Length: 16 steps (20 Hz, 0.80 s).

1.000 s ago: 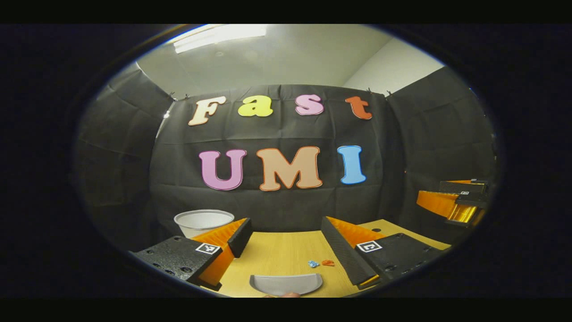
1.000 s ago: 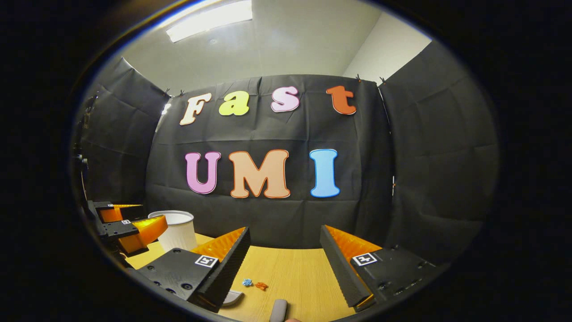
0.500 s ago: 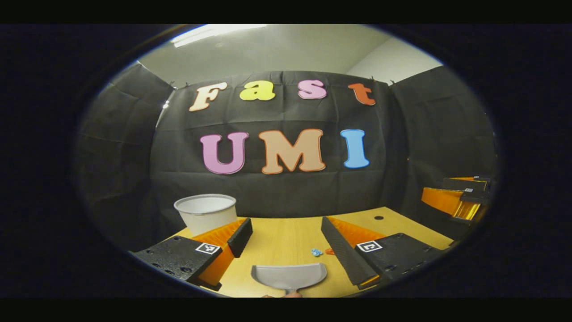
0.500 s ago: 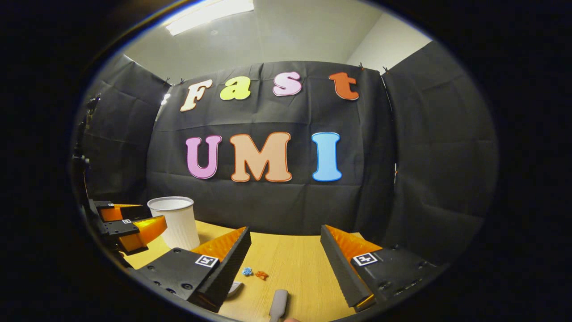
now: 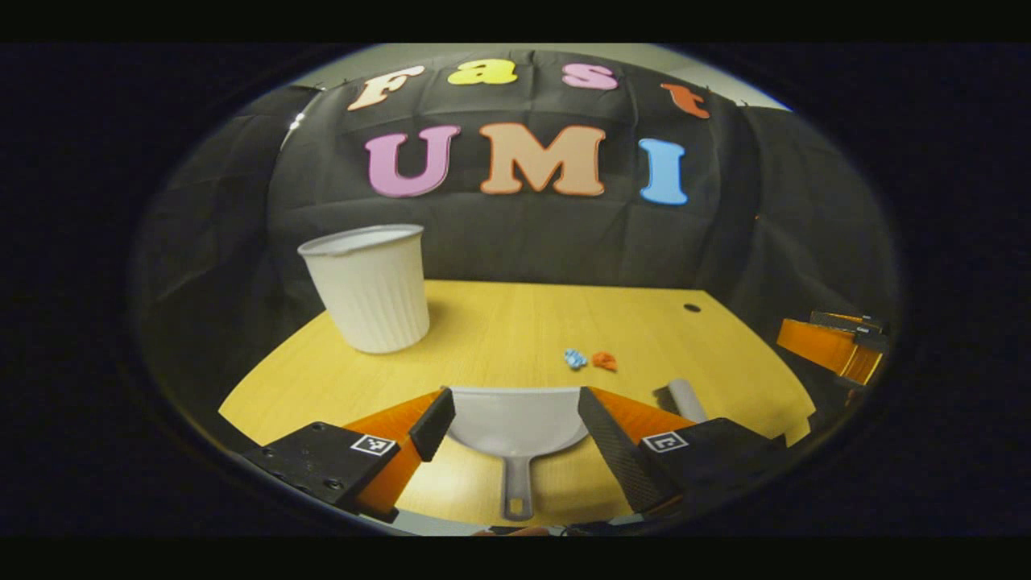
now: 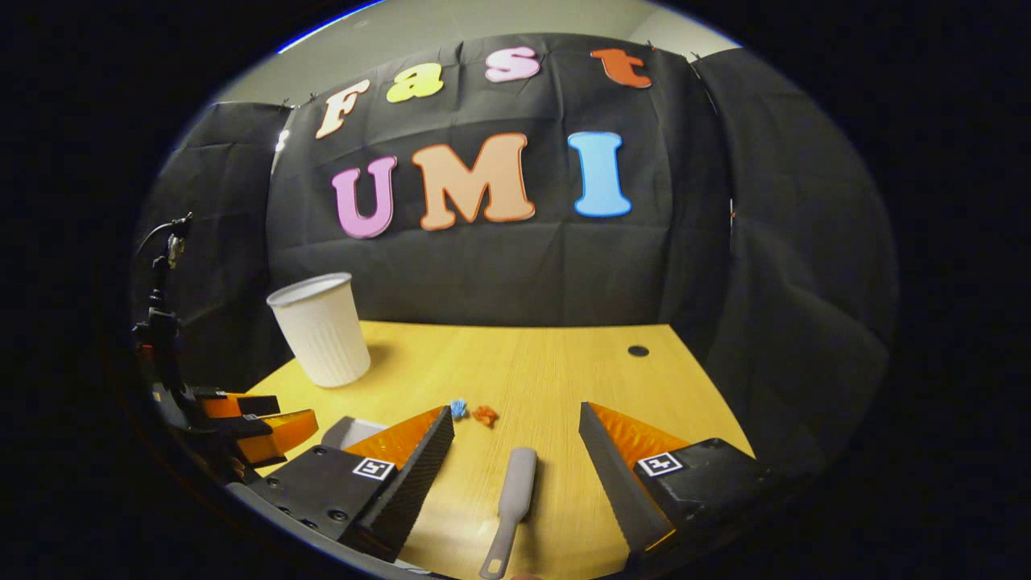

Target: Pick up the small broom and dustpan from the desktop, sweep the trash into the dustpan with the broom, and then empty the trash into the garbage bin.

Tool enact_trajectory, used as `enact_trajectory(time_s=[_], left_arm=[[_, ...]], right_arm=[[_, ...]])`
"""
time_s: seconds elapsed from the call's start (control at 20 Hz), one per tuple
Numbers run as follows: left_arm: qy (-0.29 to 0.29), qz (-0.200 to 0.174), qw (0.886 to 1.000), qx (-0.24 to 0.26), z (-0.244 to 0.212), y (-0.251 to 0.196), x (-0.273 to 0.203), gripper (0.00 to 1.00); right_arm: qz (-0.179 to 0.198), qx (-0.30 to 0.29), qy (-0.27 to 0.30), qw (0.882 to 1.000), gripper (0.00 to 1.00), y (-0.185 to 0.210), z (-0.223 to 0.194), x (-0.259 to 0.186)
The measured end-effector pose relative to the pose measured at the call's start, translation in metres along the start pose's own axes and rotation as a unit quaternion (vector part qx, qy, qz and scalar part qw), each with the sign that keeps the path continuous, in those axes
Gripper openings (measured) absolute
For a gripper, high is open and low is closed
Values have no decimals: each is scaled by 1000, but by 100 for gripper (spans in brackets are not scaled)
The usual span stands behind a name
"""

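Dim, sharp centre; edges bent and darkened.

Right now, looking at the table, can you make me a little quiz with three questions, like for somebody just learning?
1. True or false: the dustpan is lying flat on the desk, not yet picked up.
2. How many bits of trash lie on the desk? A) one B) two C) five
3. Fill in: the broom lies between the open fingers of the ______ gripper.

Key:
1. True. It lies between the left gripper fingers, which stand open around it.
2. B: a blue scrap and an orange scrap, side by side.
3. Right. The right gripper is open, and the white bin stands far left.
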<state>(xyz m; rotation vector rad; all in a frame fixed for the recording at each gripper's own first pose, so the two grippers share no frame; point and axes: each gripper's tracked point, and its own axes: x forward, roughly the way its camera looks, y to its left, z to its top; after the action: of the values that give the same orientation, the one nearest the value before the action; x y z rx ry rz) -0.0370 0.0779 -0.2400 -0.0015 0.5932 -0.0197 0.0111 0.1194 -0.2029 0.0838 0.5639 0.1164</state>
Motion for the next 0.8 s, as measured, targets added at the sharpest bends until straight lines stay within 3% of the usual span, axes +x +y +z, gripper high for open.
enact_trajectory(time_s=[0.05,0.45,0.75,0.8], left_arm=[[18,3,1000,0,-13,1,4,92],[134,9,991,11,-94,-3,15,94],[201,6,979,32,-146,-7,15,94],[210,6,977,35,-152,-7,16,95]], right_arm=[[3,-3,23,1000,93,1,-16,5],[14,-25,158,987,93,6,-118,27],[14,-45,282,958,91,3,-187,19],[17,-45,296,954,83,4,-192,15]])
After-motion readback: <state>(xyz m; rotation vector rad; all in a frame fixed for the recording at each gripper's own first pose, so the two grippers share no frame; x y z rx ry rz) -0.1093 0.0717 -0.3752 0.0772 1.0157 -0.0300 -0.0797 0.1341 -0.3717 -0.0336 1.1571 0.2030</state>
